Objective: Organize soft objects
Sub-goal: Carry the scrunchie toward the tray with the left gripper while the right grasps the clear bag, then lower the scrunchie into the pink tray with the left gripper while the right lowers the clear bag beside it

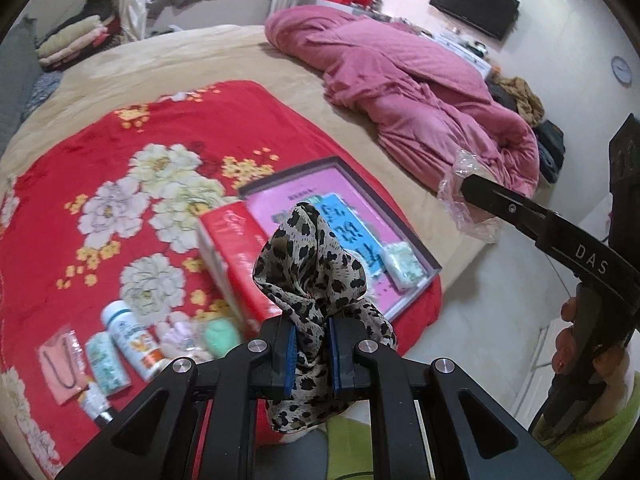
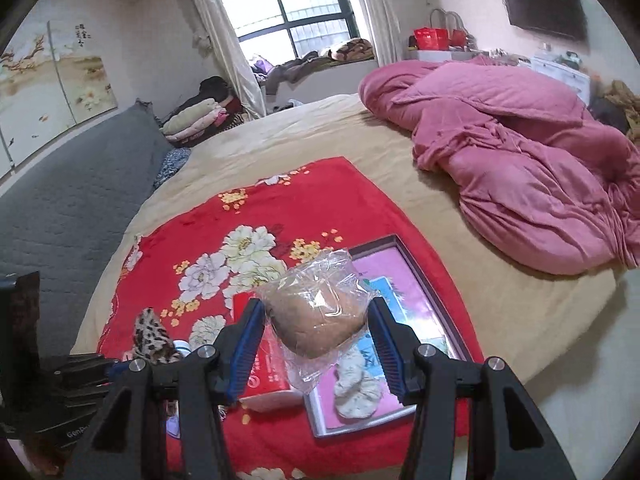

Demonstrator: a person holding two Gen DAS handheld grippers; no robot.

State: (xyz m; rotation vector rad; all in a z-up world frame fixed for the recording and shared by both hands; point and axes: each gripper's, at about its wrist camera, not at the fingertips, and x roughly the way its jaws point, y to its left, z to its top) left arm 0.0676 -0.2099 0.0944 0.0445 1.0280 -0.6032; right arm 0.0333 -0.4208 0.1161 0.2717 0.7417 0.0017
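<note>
My left gripper (image 1: pixel 312 332) is shut on a leopard-print scarf (image 1: pixel 308 256), which bunches up above the blue pads and hangs below them. It hovers over a red floral blanket (image 1: pixel 120 160) near a red box (image 1: pixel 236 256). My right gripper (image 2: pixel 316 312) is shut on a clear plastic bag (image 2: pixel 320 300) with a tan soft item inside, held above a dark-rimmed tray (image 2: pixel 404 240) with a pink lining. In that tray lie a blue card (image 1: pixel 352 232) and a white-green soft item (image 1: pixel 404 264). The scarf (image 2: pixel 154 340) also shows at the lower left of the right wrist view.
Two bottles (image 1: pixel 132 336), a pink pouch (image 1: pixel 60 364), and lilac (image 1: pixel 178 338) and green (image 1: pixel 220 336) soft pieces lie on the blanket's near left. A pink duvet (image 1: pixel 400 80) is heaped at the far right of the bed. The bed's edge and the floor (image 1: pixel 492 304) are to the right.
</note>
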